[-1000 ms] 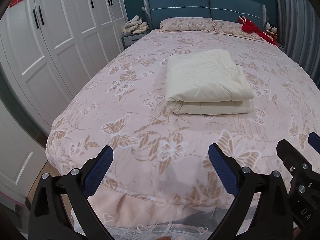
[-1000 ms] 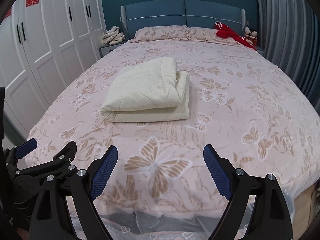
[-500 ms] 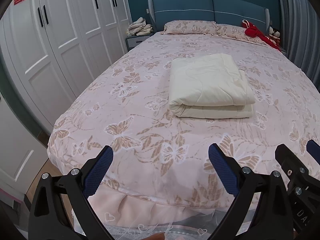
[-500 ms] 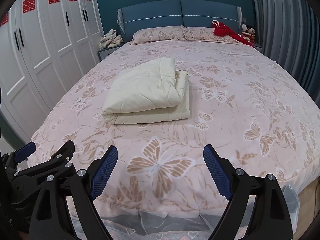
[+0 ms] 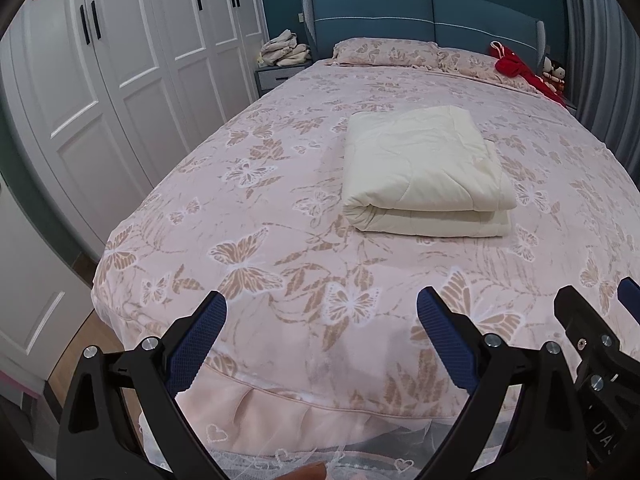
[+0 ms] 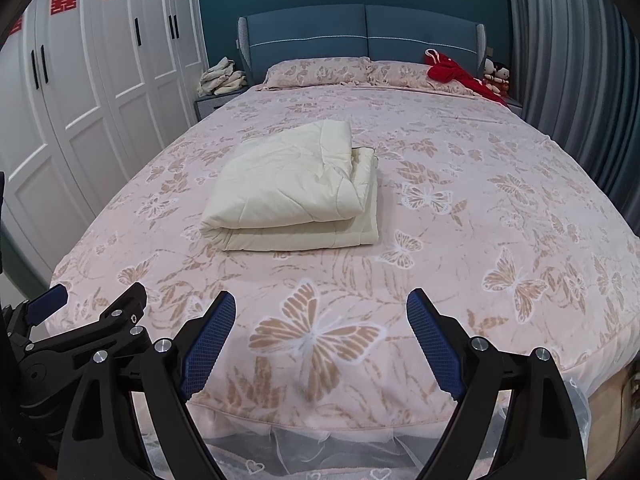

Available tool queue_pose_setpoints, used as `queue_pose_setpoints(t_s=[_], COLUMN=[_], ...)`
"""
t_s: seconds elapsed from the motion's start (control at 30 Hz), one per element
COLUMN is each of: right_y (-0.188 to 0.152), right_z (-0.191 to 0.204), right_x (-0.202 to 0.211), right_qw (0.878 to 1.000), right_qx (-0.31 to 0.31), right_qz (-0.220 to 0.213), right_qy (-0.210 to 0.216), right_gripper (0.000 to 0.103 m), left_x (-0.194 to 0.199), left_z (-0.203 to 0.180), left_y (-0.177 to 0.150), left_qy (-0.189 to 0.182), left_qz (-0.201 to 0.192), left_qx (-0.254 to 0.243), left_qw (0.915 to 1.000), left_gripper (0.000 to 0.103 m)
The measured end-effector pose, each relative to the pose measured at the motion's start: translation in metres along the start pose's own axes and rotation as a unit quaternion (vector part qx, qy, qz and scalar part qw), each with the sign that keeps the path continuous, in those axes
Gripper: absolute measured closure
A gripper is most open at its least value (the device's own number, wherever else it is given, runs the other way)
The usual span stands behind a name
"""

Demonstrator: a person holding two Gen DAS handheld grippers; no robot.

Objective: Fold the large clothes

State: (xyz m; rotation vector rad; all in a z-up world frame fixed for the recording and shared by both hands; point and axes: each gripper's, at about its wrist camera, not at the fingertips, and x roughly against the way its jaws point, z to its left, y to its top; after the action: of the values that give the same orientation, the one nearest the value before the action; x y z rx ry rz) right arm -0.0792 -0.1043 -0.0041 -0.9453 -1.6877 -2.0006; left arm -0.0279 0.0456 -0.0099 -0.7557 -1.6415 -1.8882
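A cream quilted blanket [image 5: 426, 172] lies folded into a thick rectangle on the middle of the bed; it also shows in the right wrist view [image 6: 296, 188]. My left gripper [image 5: 322, 304] is open and empty, hovering over the foot edge of the bed, well short of the blanket. My right gripper [image 6: 320, 304] is open and empty, also over the foot edge. Each gripper shows at the side of the other's view.
The bed [image 5: 248, 208] has a pink butterfly cover and a blue headboard [image 6: 360, 36]. White wardrobes [image 5: 120, 60] stand along the left. A nightstand with a cloth pile [image 5: 286, 50] stands at the far left. Red cloth [image 6: 452, 72] lies by the pillows. Grey curtains [image 6: 580, 60] hang on the right.
Both grippers have drawn back and risen a little from the bed, so the blanket sits slightly farther off. Both stay open and empty.
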Motion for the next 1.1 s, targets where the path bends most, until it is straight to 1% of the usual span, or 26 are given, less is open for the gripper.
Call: queue_pose_setpoints(t_s=[0.47,0.87,1.1], right_y=[0.0025,0.0026,0.0024], right_z=[0.0039,0.0032,0.0015], right_x=[-0.0004,-0.0003,-0.0008], right_qw=[1.000,1.000,1.000], right_qx=[0.005,0.005,0.006], right_qz=[0.000,0.000,0.000], right_qy=[0.000,0.000,0.001], right_gripper=[0.017,0.017,0.017], left_x=[0.0004,0.0005,0.0032], left_z=[0.0020,0.0022,0.0011], left_y=[0.0006,0.0007,0.0008], left_qy=[0.003,0.003,0.007], left_qz=[0.000,0.000,-0.008], left_qx=[0.013,0.012,0.010], left_qw=[0.9999,0.9999,0.9999], left_gripper=[0.009,0.009,0.009])
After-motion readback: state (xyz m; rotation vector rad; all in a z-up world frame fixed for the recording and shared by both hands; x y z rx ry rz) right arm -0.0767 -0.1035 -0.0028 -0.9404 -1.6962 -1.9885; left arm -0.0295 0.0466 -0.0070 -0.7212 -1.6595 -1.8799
